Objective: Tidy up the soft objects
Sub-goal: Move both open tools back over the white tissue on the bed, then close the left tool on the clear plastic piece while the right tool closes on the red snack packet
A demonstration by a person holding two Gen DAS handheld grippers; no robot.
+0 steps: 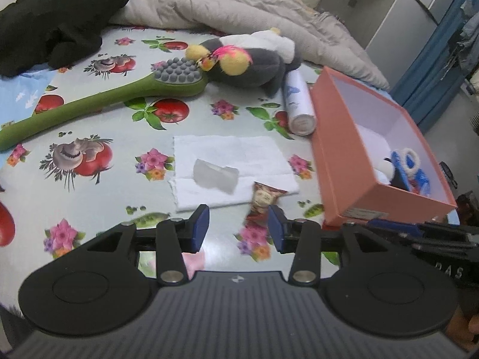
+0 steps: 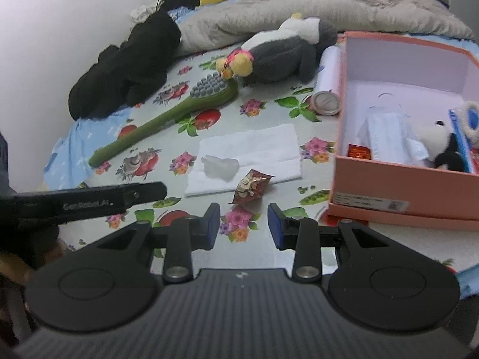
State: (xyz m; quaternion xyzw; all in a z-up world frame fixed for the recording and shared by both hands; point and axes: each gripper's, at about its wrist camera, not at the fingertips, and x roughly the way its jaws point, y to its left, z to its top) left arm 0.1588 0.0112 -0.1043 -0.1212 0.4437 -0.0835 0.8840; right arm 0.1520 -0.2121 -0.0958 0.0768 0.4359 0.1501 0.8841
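The left gripper [image 1: 238,229] and the right gripper [image 2: 243,226] both hung over the flowery bed cover [image 1: 98,185] with their blue fingers [image 1: 200,227] apart and nothing between them. Low in the middle of each view, a crinkly candy wrapper [image 2: 251,187] lay at the near edge of a flat white cloth [image 1: 233,161], with a small clear lump [image 1: 216,176] on the cloth. Bare cover lay open around the fingers. A pink box [image 1: 344,161] stood at the right with its near edge close to the right fingers. A gray plush toy [image 1: 251,59] lay in the upper middle, touching a green brush [image 1: 89,104], with a white bottle [image 1: 298,101] beside the box. Only the right view looked down into the box, showing a panda toy [image 2: 440,146] and a folded white thing [image 2: 386,137]. It also showed the left gripper's black side at the left edge.
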